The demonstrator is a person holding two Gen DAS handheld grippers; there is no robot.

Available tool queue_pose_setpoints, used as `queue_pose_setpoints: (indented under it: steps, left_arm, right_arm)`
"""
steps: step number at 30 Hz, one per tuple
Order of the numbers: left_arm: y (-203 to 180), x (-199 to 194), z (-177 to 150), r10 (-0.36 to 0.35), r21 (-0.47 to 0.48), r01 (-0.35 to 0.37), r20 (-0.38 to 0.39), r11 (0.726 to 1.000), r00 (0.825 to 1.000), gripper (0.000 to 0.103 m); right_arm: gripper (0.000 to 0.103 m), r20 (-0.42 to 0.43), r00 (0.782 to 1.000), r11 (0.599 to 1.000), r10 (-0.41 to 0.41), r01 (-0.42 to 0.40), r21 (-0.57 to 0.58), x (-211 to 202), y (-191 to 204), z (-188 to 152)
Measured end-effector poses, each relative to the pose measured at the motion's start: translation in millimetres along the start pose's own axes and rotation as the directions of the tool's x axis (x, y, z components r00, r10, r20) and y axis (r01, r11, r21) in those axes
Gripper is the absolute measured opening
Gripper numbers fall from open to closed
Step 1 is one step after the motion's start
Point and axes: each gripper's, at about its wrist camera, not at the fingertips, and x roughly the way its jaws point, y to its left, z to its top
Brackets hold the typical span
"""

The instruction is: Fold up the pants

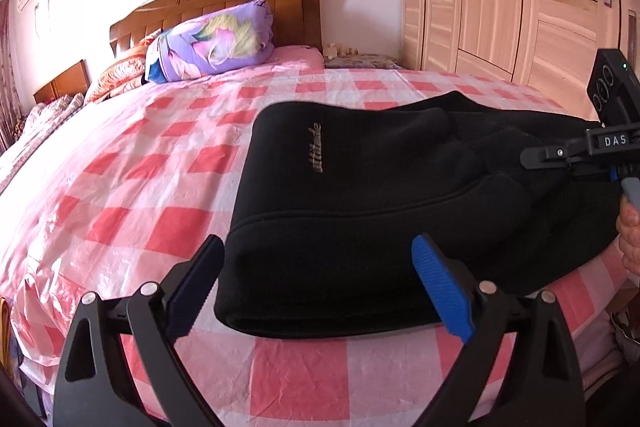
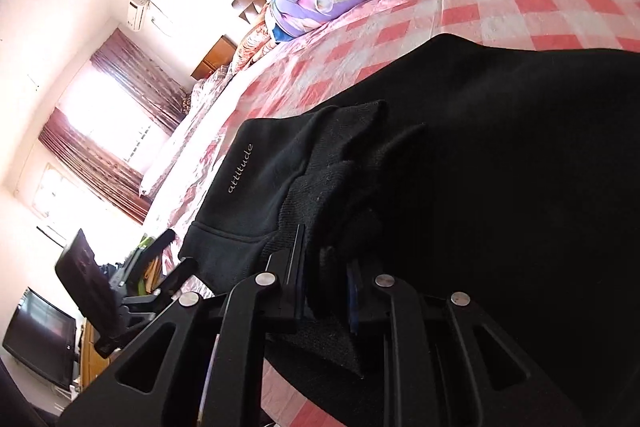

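pants [image 2: 256, 179]: "attitude" in pale script | right gripper [image 1: 532, 157]: white label "DAS"

The black fleece pants [image 1: 360, 195] lie folded into a thick, roughly rectangular bundle on the pink-and-white checked bed cover. A small pale word, "attitude", is stitched on the top layer near the rounded folded edge. Several soft layers overlap across the top, with a seam running along the near side. In the right wrist view, a bunched part of the dark cloth [image 2: 460, 167] is raised off the bed.
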Motion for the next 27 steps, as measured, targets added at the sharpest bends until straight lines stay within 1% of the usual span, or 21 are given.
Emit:
queue_pose_setpoints:
  steps: [2,4,5,6,7,8,10,11,14,16,17,18,19,20,21,22,23,24,25,26,27]
  left_arm:
    - [-2,-6,4,0.002,0.008,-0.002,0.013,1.0,1.0,0.095]
    - [-4,-9,9,-0.009,0.005,0.009,0.019,1.0,1.0,0.095]
    - [-7,-10,15,-0.018,0.003,0.018,0.022,1.0,1.0,0.096]
    - [-9,-10,20,-0.024,0.002,0.024,0.025,1.0,0.999,0.098]
    - [-13,-10,28,-0.032,-0.002,0.032,0.03,0.999,0.999,0.102]
    - [-16,-11,35,-0.041,-0.004,0.041,0.035,0.999,0.999,0.101]
    - [-23,-8,51,-0.077,-0.007,0.078,0.031,0.997,0.997,0.102]
    - [-27,1,62,-0.088,-0.026,0.088,0.011,0.996,0.996,0.102]
    - [-32,36,83,-0.093,-0.098,0.087,-0.056,0.991,0.994,0.102]
    - [-37,63,93,-0.058,-0.131,0.042,-0.122,0.99,0.991,0.101]
    - [-42,80,97,-0.047,-0.14,0.023,-0.166,0.99,0.985,0.101]
    - [-45,90,97,-0.038,-0.134,0.012,-0.193,0.991,0.98,0.101]
    - [-49,101,95,-0.022,-0.118,-0.005,-0.231,0.993,0.973,0.101]
    - [-58,111,89,-0.015,-0.089,-0.01,-0.28,0.996,0.96,0.101]
    - [-65,119,82,-0.01,-0.054,-0.008,-0.318,0.999,0.948,0.102]
    - [-72,123,75,0.019,-0.011,-0.023,-0.316,1.0,0.949,0.102]
    - [-71,120,73,0.024,-0.012,-0.029,-0.287,1.0,0.958,0.102]
    - [-70,117,73,0.028,-0.016,-0.034,-0.29,0.999,0.957,0.102]
    - [-68,112,74,0.028,-0.023,-0.036,-0.286,0.999,0.958,0.101]
    - [-69,105,76,0.028,-0.024,-0.036,-0.261,0.999,0.965,0.101]
    - [-71,94,79,0.027,-0.019,-0.032,-0.22,0.999,0.975,0.101]
  right_arm:
    - [0.02,-0.023,1.0,0.999,-0.021,0.021,0.023,15,-12,-5]
    - [0.025,-0.021,1.0,0.999,-0.006,0.007,0.053,18,-19,-16]
    - [0.032,-0.026,1.0,0.999,-0.001,0.002,0.047,15,-20,-16]
    - [0.04,-0.03,0.999,0.999,-0.029,0.03,0.035,9,-17,-15]
    - [0.042,-0.008,0.997,0.997,-0.082,0.082,0.015,-2,-14,-13]
    - [0.042,0.027,0.992,0.992,-0.124,0.124,-0.009,-17,-15,-13]
    - [0.044,0.119,0.965,0.964,-0.234,0.246,-0.098,-39,-4,-11]
    - [0.044,0.145,0.954,0.945,-0.261,0.284,-0.165,-43,8,-11]
    - [0.044,0.128,0.958,0.927,-0.258,0.282,-0.248,-31,24,-19]
    - [0.044,0.108,0.954,0.902,-0.279,0.299,-0.312,-14,33,-29]
    - [0.044,0.089,0.953,0.884,-0.29,0.302,-0.356,-3,37,-36]
    - [0.047,0.066,0.948,0.868,-0.313,0.313,-0.386,5,37,-42]
    - [0.051,0.067,0.935,0.846,-0.349,0.345,-0.407,11,34,-46]
    - [0.063,0.077,0.931,0.843,-0.356,0.356,-0.404,8,31,-48]
    - [0.07,0.056,0.922,0.842,-0.382,0.373,-0.389,5,25,-46]
    - [0.07,0.027,0.918,0.851,-0.395,0.377,-0.365,-3,19,-42]
    - [0.071,0.042,0.925,0.86,-0.379,0.368,-0.353,-18,16,-42]
    - [0.076,0.071,0.928,0.866,-0.366,0.368,-0.338,-35,11,-42]
    - [0.081,0.106,0.926,0.873,-0.363,0.378,-0.308,-54,3,-42]
    - [0.088,0.147,0.913,0.877,-0.38,0.406,-0.255,-79,-10,-43]
    - [0.088,0.186,0.895,0.879,-0.406,0.438,-0.19,-103,-27,-46]
